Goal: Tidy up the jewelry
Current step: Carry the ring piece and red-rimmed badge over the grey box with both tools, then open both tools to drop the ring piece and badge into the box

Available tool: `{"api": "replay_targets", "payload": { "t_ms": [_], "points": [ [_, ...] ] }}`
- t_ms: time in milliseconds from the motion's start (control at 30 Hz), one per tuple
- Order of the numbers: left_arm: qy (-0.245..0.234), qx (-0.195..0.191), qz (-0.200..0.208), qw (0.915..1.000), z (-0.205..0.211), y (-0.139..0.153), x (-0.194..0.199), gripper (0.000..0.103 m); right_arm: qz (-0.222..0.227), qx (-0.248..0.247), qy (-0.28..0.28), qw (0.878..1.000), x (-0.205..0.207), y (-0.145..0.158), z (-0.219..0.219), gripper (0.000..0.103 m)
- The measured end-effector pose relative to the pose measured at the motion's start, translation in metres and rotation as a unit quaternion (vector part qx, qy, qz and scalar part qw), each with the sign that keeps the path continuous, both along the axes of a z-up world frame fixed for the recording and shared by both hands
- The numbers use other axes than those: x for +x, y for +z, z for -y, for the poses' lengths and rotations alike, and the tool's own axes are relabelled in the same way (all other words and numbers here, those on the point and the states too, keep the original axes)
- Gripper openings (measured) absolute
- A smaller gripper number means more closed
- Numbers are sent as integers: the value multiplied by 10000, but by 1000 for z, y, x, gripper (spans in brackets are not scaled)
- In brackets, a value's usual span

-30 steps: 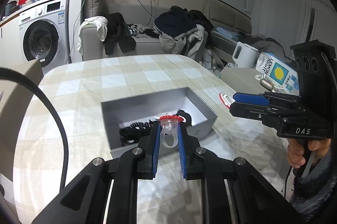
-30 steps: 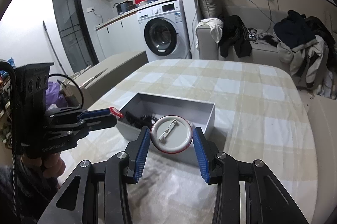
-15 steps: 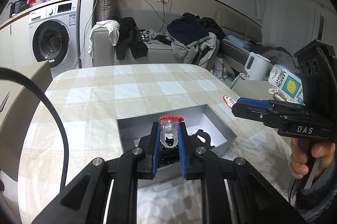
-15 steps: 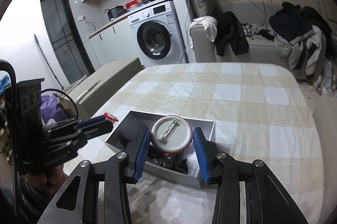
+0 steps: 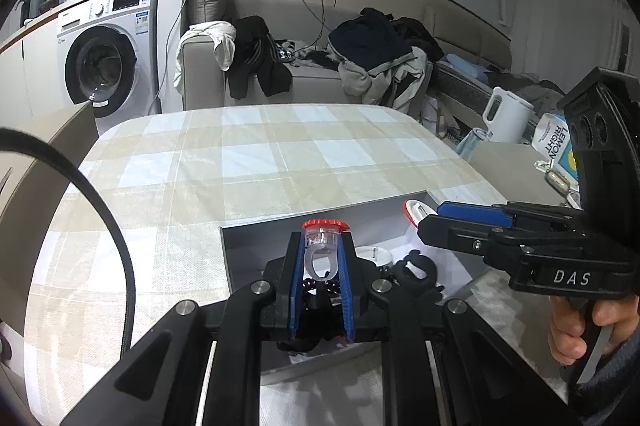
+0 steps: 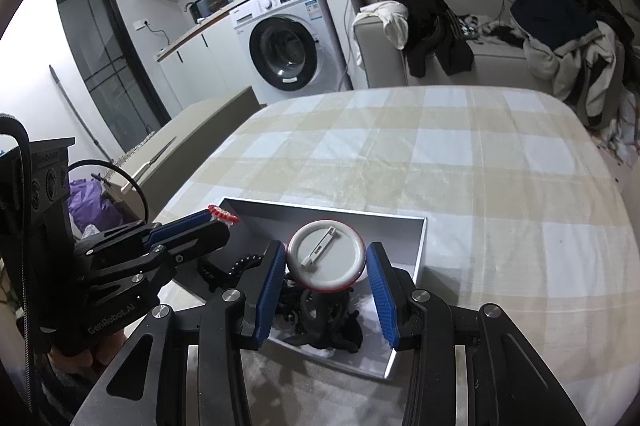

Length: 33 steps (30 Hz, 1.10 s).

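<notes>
left gripper (image 5: 322,258): my jaws pinch clear ring (image 5: 321,252) with red top, above grey box (image 5: 248,246)
right gripper (image 6: 326,266): my jaws clamp round pin badge (image 6: 326,259), pin side up, over the box
box: on checked tablecloth (image 6: 440,154), black jewelry (image 6: 320,322) inside
</notes>
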<state>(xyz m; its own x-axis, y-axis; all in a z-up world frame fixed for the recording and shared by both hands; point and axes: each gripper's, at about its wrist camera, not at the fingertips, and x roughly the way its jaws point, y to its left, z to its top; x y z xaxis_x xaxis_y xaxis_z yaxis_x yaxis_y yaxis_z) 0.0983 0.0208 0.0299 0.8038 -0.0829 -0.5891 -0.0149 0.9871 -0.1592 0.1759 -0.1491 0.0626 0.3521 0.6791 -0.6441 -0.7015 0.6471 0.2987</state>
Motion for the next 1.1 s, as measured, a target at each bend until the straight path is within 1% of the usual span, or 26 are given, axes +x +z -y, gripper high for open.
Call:
{"api": "replay_targets", "payload": {
  "t_ms": [300, 433, 567, 767, 867, 900, 967, 1000, 1033, 1067, 1100],
  "points": [
    [0, 100, -117, 9999, 2, -6, 3, 11, -87, -67, -39, 9999, 5, -7, -5, 41],
    [-31, 123, -181, 9998, 3, -9, 9, 11, 29, -203, -84, 9998, 5, -10, -9, 41],
    [-34, 140, -229, 9996, 3, -11, 11, 11, 2, -206, -55, 9998, 5, -12, -11, 41],
    [-40, 140, -283, 9995, 3, -12, 12, 11, -96, -213, 113, 9997, 5, -12, -13, 42],
    [-63, 50, -228, 9997, 2, -9, 9, 12, 10, -224, 195, 9996, -1, -8, -14, 42],
    [-63, 41, -213, 9997, 2, -8, 8, 14, 58, -164, 188, 9997, -3, -5, -11, 42],
    [-103, 40, -118, 9999, 2, -3, 2, 25, 119, -82, 130, 9998, -6, 2, -4, 45],
    [-112, 53, -35, 9999, 3, 1, -3, 37, 159, -46, 78, 9998, -8, 6, 1, 52],
    [-101, 70, 11, 9999, 3, 4, -7, 54, 196, -20, 40, 9998, -10, 9, 5, 61],
    [-81, 93, 52, 9999, 3, 6, -10, 62, 241, 23, -1, 9997, -12, 13, 11, 66],
    [-41, 146, 129, 9998, 4, 10, -17, 72, 266, 44, -24, 9996, -13, 16, 15, 74]
  ]
}}
